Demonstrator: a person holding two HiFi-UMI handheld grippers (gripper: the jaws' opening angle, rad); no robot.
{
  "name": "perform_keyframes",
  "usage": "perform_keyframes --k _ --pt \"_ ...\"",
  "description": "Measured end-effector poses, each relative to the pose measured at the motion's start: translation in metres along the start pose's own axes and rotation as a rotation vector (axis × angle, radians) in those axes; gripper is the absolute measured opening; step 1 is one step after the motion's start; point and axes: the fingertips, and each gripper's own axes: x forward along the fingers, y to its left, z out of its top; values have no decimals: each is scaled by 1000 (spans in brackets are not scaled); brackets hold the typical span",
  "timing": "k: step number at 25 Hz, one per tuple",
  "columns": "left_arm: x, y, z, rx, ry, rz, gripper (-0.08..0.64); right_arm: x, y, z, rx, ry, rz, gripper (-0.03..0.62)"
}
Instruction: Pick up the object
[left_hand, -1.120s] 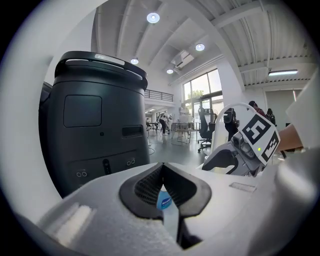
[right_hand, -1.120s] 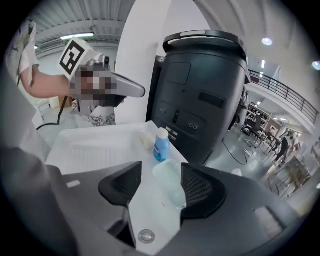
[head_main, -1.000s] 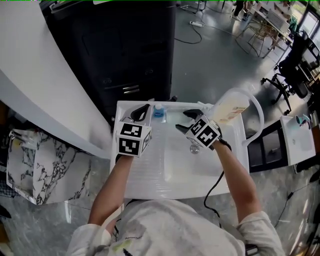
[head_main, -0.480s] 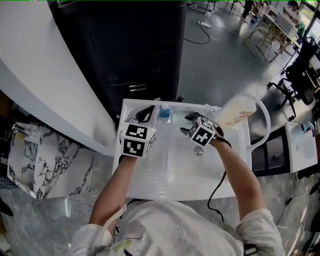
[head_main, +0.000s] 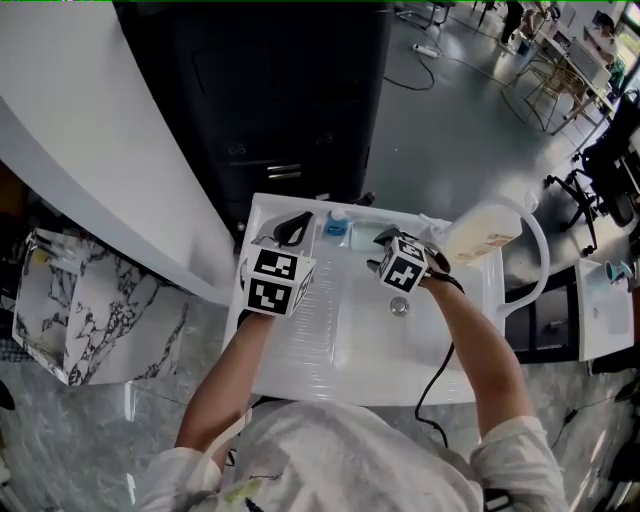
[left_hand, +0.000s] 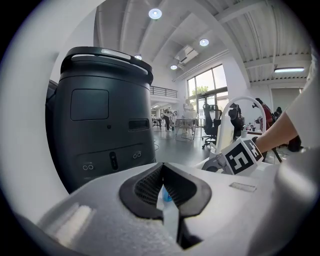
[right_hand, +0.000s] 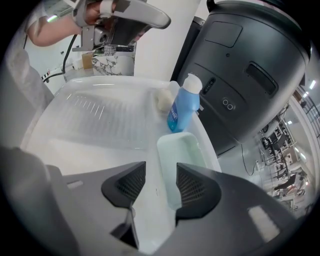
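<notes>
The right gripper (right_hand: 161, 175) points steeply down over the white sink unit (head_main: 300, 345). Its jaws are apart and have just been closing. The likely target, a pale green dish (right_hand: 184, 150), lies directly below, its long axis running away toward the blue bottle (right_hand: 184, 105). Its near long wall sits between the jaws, though contact seems not yet made. The left gripper (left_hand: 162, 187), farther off, is clenched on nothing.

Blue bottle (right_hand: 183, 106), pale-green dish (right_hand: 184, 146), wht sink (head_main: 300, 345), blk machine (left_hand: 105, 125)
</notes>
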Motion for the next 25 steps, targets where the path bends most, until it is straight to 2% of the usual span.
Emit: perform_keyframes --k 4,9,16,25 --pt "1 1 -3 -2 4 7 6 7 0 -3 -13 13 9 153" --pt "-1 6 -3 -3 5 20 6 12 5 -4 -34 29 38 140" --pt "-3 11 -4 -7 7 29 6 16 3 -7 -72 59 24 35" --pt "-6 14 -5 -13 8 33 6 13 11 -5 -96 54 63 9"
